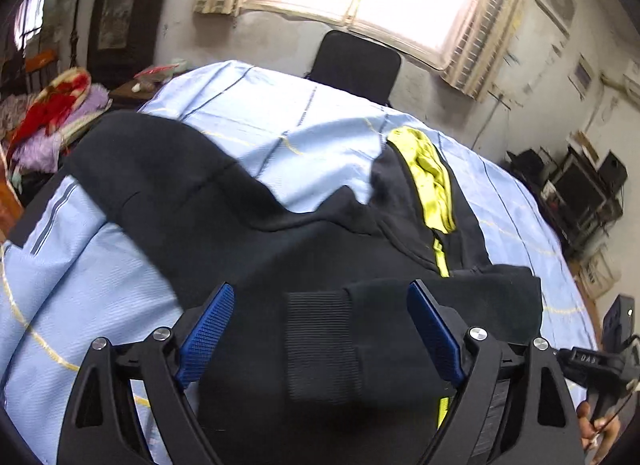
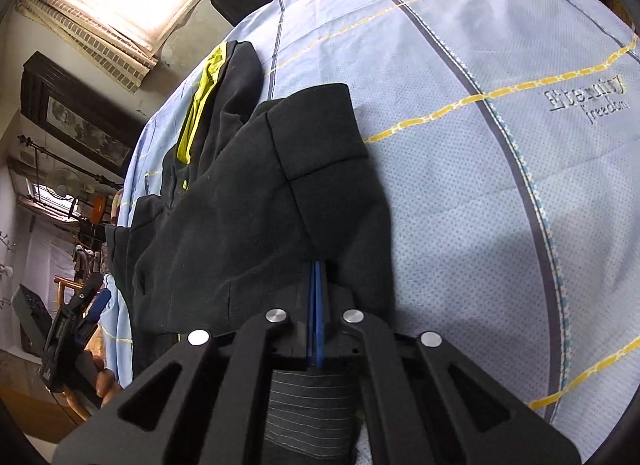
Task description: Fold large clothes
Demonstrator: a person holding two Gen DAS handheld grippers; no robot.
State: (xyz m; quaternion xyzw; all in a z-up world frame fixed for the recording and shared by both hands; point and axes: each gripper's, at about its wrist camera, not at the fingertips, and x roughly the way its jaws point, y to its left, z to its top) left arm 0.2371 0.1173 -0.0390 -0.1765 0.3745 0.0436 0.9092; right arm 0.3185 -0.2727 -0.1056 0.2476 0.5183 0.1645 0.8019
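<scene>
I've got the black hooded jacket spread across the bed sheet, pale blue with yellow lines, and it fills the near half of the bed, reaching to the near edge under my left gripper. Its hood lining shows lime yellow toward the far side, so the hood end points away from me and the hem end is closest.

Left jaws are wide open, holding nothing, hovering over a ribbed cuff or hem band. My read is I'm lined up to pinch that band so it can travel with the fold.

Right gripper: jaws pressed together, blue pads nearly meeting, with black jacket cloth pinched between them. The sleeve is lifted and draped over the body of the jacket, which looks like a sleeve being carried inward for a fold.

Hard to judge:
- How much cloth sits in the right jaws; the fabric covers the pad tips.
- Whether the ribbed band under the left jaws is a cuff or the waistband; it's blurred and cut off at the bottom.
- The other sleeve runs off toward the left edge of the bed, and its end is lost in shadow.
- The zip is only visible as a short yellow strip.

Beyond the bed's far edge, a black chair stands under the window.
</scene>
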